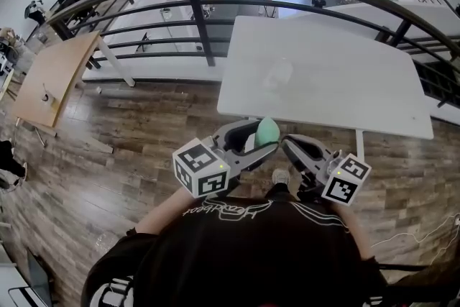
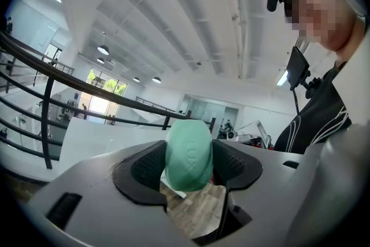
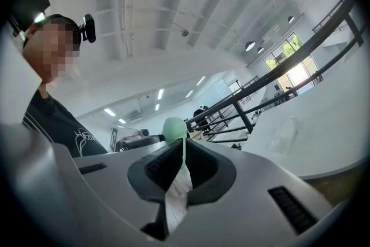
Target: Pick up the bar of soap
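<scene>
A pale green oval bar of soap (image 1: 267, 131) is held up in the air in front of the person's chest, short of the white table (image 1: 323, 75). My left gripper (image 1: 261, 140) is shut on it, and in the left gripper view the soap (image 2: 188, 154) stands upright between the two black pads. My right gripper (image 1: 289, 145) hovers just to the right of the soap, apart from it. Its jaws are shut with only a thin slit between them and nothing held (image 3: 184, 162). Beyond them the top of the soap (image 3: 173, 126) shows.
A clear, faint dish-like object (image 1: 277, 74) lies on the white table. A dark metal railing (image 1: 208, 18) runs behind the table over a drop to a lower floor. A wooden table (image 1: 54, 75) stands at far left. Wood flooring (image 1: 144, 133) lies below the grippers.
</scene>
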Action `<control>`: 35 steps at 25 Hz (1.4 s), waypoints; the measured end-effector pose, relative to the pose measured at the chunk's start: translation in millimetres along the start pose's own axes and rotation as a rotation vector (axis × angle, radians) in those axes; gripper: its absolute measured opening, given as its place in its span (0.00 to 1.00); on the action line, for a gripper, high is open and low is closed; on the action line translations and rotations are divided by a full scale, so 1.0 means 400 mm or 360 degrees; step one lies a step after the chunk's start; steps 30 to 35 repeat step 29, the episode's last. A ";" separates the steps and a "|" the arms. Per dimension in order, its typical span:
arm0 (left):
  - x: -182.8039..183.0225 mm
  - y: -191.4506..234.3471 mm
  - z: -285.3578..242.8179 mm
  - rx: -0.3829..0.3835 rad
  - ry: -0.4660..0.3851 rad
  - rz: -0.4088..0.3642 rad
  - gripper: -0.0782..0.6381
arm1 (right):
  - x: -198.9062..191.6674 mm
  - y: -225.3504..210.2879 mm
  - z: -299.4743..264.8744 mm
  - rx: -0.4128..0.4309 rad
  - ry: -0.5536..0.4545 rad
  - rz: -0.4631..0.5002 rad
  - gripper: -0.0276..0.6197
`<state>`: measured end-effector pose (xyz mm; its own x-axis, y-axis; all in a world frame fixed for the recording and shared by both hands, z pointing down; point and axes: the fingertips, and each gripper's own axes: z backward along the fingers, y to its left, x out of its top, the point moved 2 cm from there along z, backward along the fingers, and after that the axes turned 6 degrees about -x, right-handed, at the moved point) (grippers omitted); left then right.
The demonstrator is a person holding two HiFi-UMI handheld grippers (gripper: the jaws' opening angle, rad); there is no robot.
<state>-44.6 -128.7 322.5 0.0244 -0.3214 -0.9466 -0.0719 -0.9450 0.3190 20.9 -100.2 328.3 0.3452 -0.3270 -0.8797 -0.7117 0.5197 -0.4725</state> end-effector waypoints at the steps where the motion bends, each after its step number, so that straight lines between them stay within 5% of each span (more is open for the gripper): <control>1: -0.002 -0.003 0.001 -0.0001 -0.0001 0.0001 0.48 | -0.002 0.001 0.003 -0.0004 0.0001 0.0001 0.07; 35: -0.048 -0.035 0.024 -0.0004 0.0014 0.0013 0.48 | -0.062 0.013 0.016 -0.0047 0.0022 -0.0002 0.07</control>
